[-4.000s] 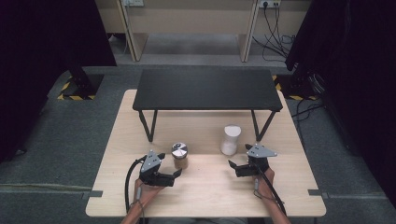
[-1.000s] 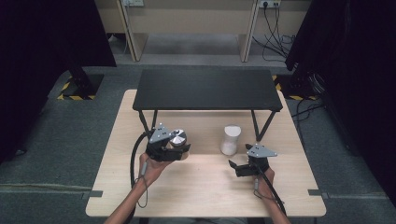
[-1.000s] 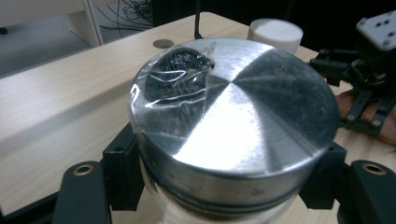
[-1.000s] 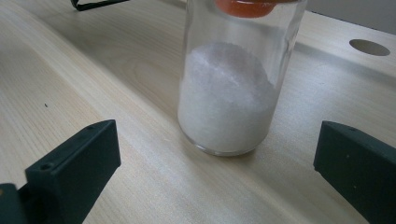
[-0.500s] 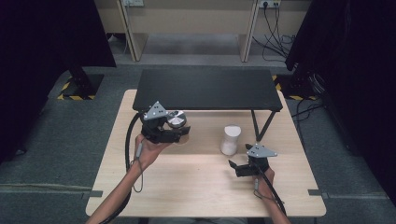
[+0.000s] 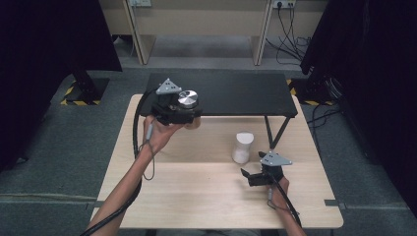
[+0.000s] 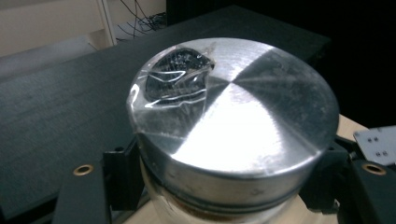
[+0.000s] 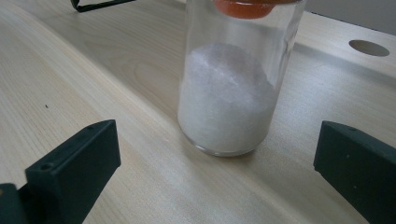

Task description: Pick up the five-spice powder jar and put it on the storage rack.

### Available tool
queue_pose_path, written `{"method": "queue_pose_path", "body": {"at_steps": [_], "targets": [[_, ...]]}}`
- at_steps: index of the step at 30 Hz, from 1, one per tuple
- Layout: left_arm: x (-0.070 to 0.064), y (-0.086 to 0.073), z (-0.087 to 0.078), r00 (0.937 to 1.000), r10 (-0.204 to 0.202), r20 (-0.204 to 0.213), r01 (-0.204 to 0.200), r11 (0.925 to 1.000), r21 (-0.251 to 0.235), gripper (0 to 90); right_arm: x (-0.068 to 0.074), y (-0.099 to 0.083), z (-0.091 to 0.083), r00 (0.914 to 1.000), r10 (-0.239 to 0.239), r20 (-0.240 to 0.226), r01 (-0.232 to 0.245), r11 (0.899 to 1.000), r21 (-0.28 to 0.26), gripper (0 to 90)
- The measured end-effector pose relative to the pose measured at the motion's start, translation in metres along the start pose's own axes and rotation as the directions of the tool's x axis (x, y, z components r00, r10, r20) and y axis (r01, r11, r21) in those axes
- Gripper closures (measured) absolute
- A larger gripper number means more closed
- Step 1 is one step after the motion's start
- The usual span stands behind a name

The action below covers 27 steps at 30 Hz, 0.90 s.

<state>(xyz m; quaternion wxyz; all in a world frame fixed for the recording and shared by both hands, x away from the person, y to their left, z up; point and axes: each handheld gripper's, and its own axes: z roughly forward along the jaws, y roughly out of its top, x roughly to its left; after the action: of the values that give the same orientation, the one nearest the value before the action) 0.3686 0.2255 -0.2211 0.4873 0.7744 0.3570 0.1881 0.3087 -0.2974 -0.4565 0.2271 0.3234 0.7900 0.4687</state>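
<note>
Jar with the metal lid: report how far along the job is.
Done: the jar with the metal lid is off the wooden table, clamped in the left tongs. In hand: it hangs at the front edge of the black shelf, not yet set down. Left: placing it, then likely the jar of white powder, which stands untouched before the open right tongs.

Jar lid (image 7: 233, 112) — brushed silver; glass jar (image 8: 233, 79) — white powder, orange cap; table (image 6: 206, 196) pale wood-grain; tongs black.
</note>
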Motion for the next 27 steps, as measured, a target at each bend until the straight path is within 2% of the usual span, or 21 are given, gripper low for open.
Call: {"method": "queue_pose_path", "body": {"at_steps": [5, 10, 14, 18, 23, 27], "targets": [[0.0, 0.017, 0.006, 0.9985, -0.011, -0.053, 0.012, 0.9997, 0.021, 30.6, 0.0, 0.0, 0.0, 1.0, 0.0, 0.0, 0.0, 1.0, 0.0, 0.6], [0.005, 0.024, 0.014, 0.9935, -0.053, -0.101, 0.054, 0.9984, 0.016, 30.6, 0.0, 0.0, 0.0, 1.0, 0.001, -0.001, -0.001, 1.0, 0.0, 0.6], [0.007, 0.028, 0.019, 0.9841, -0.085, -0.156, 0.088, 0.9961, 0.009, 30.6, 0.0, 0.0, 0.0, 1.0, 0.002, -0.002, -0.002, 1.0, 0.0, 0.6], [0.01, 0.03, 0.024, 0.9718, -0.124, -0.201, 0.125, 0.9922, -0.007, 30.6, 0.0, 0.0, 0.0, 1.0, 0.002, -0.002, -0.002, 1.0, 0.0, 0.6], [0.01, 0.035, 0.029, 0.9595, -0.135, -0.247, 0.136, 0.9906, -0.013, 30.6, -0.001, 0.0, 0.0, 1.0, 0.001, -0.004, -0.001, 1.0, 0.001, 0.6], [0.011, 0.036, 0.033, 0.9531, -0.143, -0.267, 0.145, 0.9893, -0.014, 30.6, 0.0, 0.0, 0.0, 1.0, 0.002, -0.005, -0.002, 1.0, 0.001, 0.6]]}}
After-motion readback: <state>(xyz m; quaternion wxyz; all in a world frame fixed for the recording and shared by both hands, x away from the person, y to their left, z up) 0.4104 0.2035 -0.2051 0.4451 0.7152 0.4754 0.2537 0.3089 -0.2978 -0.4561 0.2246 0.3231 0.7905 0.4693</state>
